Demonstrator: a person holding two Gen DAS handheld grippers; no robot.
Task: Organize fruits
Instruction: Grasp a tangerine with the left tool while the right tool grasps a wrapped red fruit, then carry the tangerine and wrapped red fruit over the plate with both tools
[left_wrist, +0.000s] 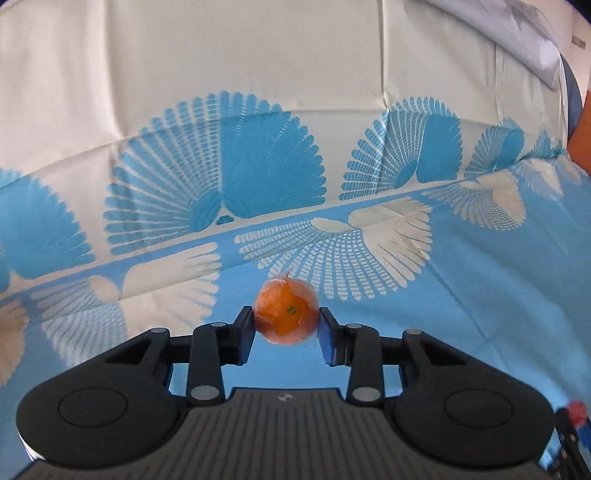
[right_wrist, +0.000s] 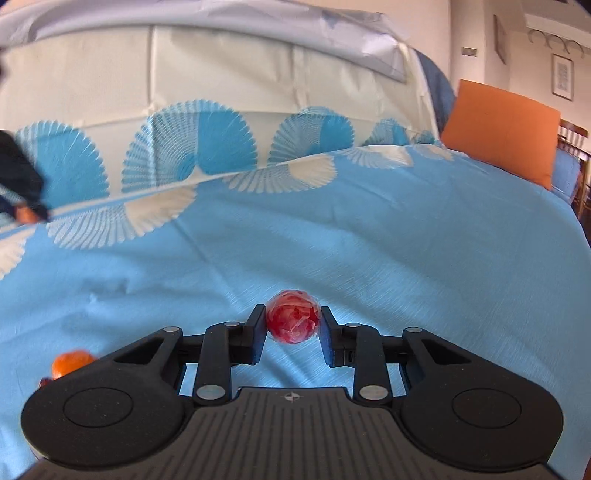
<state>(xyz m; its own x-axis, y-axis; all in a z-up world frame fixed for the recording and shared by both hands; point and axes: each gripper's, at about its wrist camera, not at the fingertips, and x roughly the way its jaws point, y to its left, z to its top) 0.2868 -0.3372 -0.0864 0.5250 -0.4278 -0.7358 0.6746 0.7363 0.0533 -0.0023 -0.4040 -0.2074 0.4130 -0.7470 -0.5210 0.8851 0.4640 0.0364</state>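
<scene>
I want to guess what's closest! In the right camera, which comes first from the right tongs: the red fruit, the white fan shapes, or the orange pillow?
1. Red wrapped fruit, between the right tongs.
2. White fan pattern, mid-bedspread, left.
3. Orange pillow, far back, right.

Ahead of my left gripper (left_wrist: 286, 325): open bedspread (left_wrist: 461, 295), wrapped orange (left_wrist: 286, 314) fills the jaws | ahead of my right gripper (right_wrist: 293, 325): open spread, red fruit (right_wrist: 293, 317) between fingers | obstacles: orange cushion (right_wrist: 502, 133) far right, loose orange fruit (right_wrist: 70, 363) low left
</scene>
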